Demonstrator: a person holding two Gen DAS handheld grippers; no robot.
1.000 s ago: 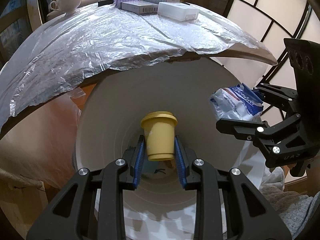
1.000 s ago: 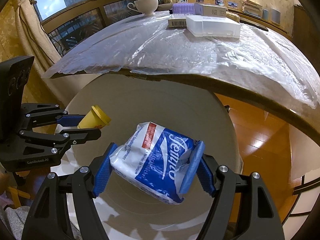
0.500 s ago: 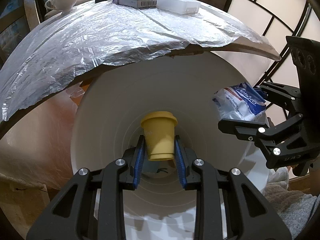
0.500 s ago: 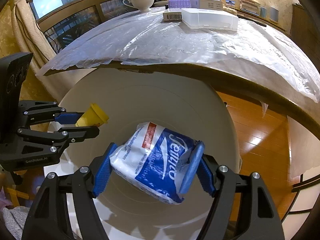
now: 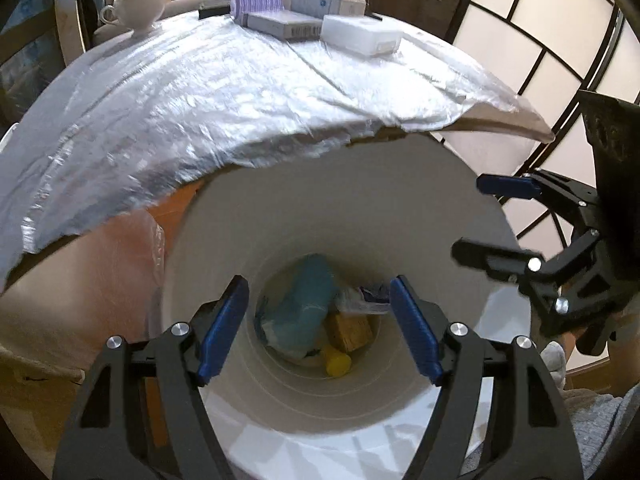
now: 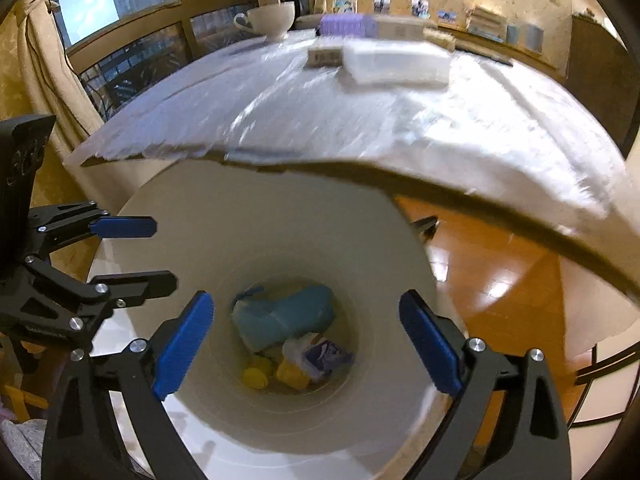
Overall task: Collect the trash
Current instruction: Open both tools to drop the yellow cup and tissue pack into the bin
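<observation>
A tall white bin [image 5: 224, 240] stands under the table edge, and both grippers hover over its mouth. My left gripper [image 5: 320, 328] is open and empty. My right gripper [image 6: 306, 344] is open and empty; it also shows at the right of the left wrist view [image 5: 496, 224]. At the bin's bottom lie a teal bag [image 5: 300, 308], the yellow cup [image 5: 338, 364], a brown piece [image 5: 352, 330] and the blue-and-white tissue pack [image 6: 320, 354]. The left gripper shows at the left of the right wrist view [image 6: 136, 254].
The table [image 5: 200, 92] under crinkled clear plastic overhangs the bin's far side. On it stand a white teacup [image 5: 140, 8], flat boxes [image 5: 360, 34] and a purple pack [image 5: 258, 2]. Wooden floor [image 6: 500, 300] lies to the right, a panelled screen [image 5: 560, 60] beyond.
Both grippers opened. The yellow cup dropped from the left gripper and the tissue pack from the right gripper; both now lie at the bin's bottom.
</observation>
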